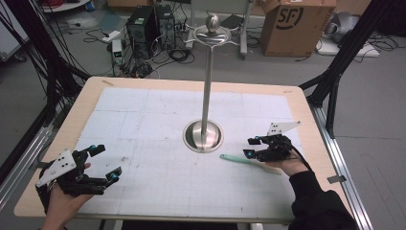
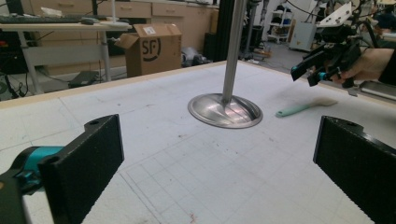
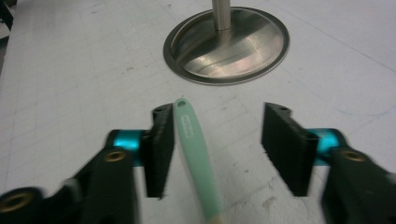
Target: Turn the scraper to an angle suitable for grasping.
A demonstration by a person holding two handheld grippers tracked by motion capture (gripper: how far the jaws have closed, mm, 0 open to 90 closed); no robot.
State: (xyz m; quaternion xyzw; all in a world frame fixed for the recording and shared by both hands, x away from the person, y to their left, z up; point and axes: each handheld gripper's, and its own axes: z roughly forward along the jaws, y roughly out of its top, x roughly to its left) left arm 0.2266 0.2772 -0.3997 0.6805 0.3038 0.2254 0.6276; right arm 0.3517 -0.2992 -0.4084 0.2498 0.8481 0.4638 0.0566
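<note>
A mint-green spatula (image 1: 242, 160) lies flat on the gridded mat, just right of the round base of a steel stand (image 1: 204, 136). My right gripper (image 1: 249, 147) hovers over its handle, open. In the right gripper view the green handle (image 3: 195, 154) runs between the jaws, close to the left one, with its hanging hole pointing at the stand base (image 3: 227, 45). My left gripper (image 1: 109, 164) is open at the near left of the table with nothing in it. Seen from the left gripper view, the spatula (image 2: 299, 109) lies beyond the stand base (image 2: 224, 111), under the right gripper (image 2: 312, 73).
The stand's tall pole (image 1: 207, 81) rises from the middle of the table to a top plate with a ball (image 1: 211, 25). Beyond the table are a cardboard box (image 1: 297, 26), computers (image 1: 149, 24) and cables on the floor. The white mat (image 1: 158, 120) is bare to the left.
</note>
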